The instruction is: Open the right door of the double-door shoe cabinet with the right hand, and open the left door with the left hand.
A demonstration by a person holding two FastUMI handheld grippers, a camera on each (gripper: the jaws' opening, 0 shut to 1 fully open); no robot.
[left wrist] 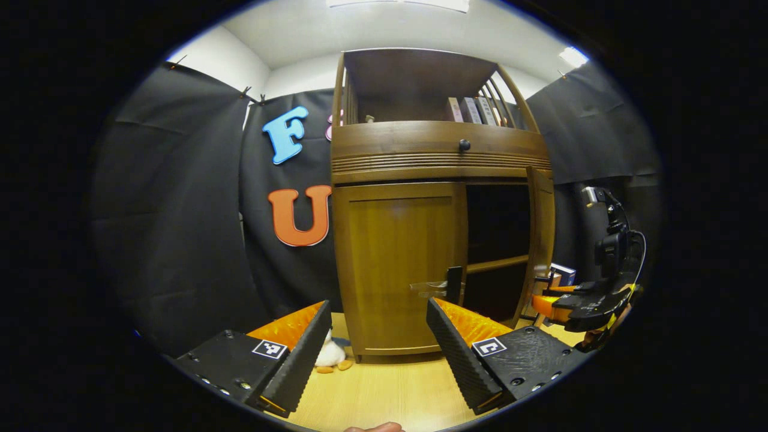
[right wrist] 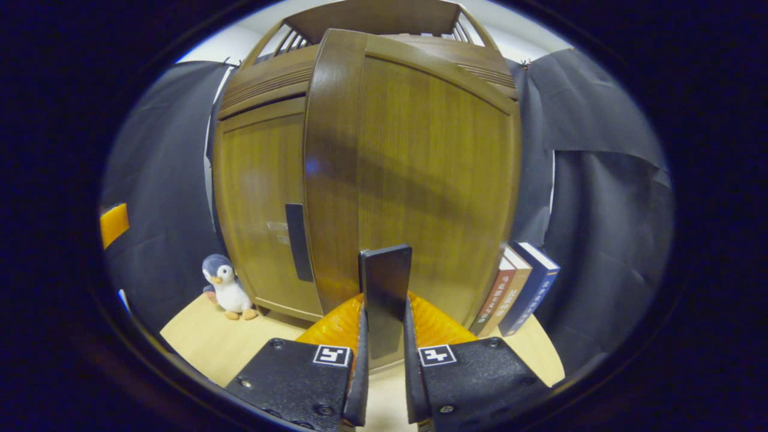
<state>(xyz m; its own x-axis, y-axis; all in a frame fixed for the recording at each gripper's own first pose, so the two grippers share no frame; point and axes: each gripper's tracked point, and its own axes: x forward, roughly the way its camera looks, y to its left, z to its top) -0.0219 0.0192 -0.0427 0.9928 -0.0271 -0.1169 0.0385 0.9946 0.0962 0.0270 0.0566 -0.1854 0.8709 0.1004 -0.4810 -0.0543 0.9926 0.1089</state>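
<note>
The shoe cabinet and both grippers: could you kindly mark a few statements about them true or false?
1. The right door is swung open. True.
2. The right gripper is open and free. False: both fingers clamp the right door's handle.
3. The left door is open. False: it sits closed.
4. The left gripper is open, short of the left door's handle. True.
5. A toy penguin stands on top of the shoe cabinet. False: it stands at the base, beside the left door.
</note>
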